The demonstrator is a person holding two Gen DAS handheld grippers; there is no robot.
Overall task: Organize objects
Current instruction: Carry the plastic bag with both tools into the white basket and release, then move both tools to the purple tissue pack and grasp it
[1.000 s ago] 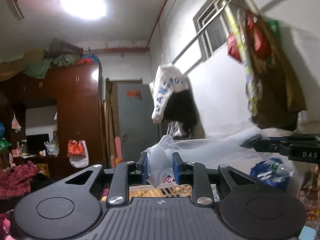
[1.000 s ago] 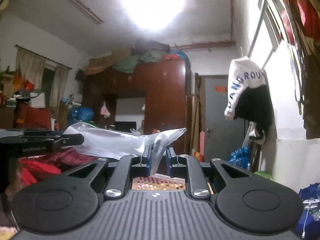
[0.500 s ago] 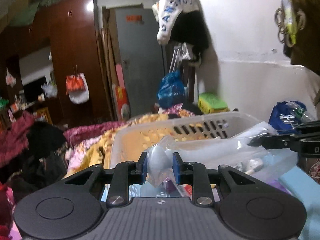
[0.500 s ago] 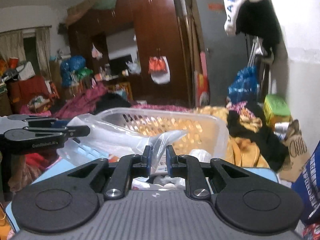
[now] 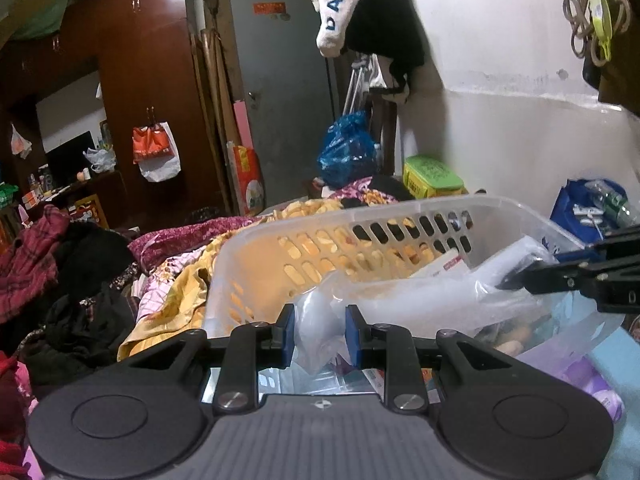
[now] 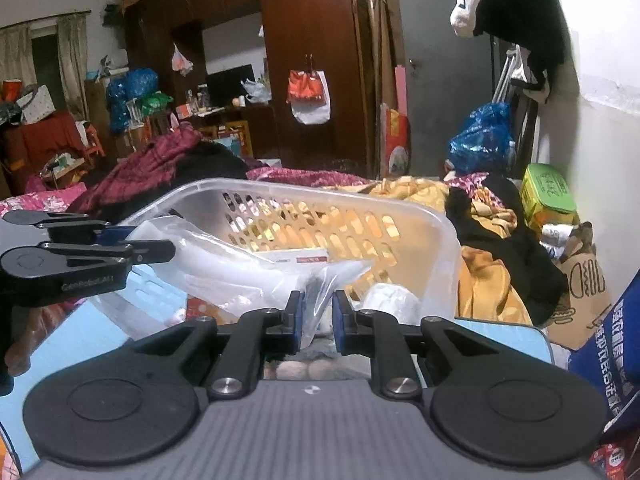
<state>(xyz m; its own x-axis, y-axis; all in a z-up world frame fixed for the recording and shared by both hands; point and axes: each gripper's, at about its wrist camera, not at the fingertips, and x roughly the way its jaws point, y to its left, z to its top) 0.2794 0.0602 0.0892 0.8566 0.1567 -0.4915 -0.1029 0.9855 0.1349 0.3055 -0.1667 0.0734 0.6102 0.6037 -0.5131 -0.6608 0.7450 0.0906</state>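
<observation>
Two tongs are sharing one load: the left tongs [image 5: 318, 332] are clenching one bunched end of a clear plastic bag [image 5: 420, 300], and the right tongs [image 6: 317, 312] are pinching the other end of it [image 6: 240, 260]. The bag is stretching between them, each set of tongs showing at the edge of the other's view, the right ones [image 5: 576, 276] on the right side and the left ones [image 6: 80, 248] on the left. It is hanging just in front of and partly over the near rim of a pale slotted laundry basket [image 5: 360, 236], which is sitting against rumpled yellow bedding [image 6: 484, 276]. A white box with a red label [image 6: 304, 257] is lying inside the basket behind the bag
</observation>
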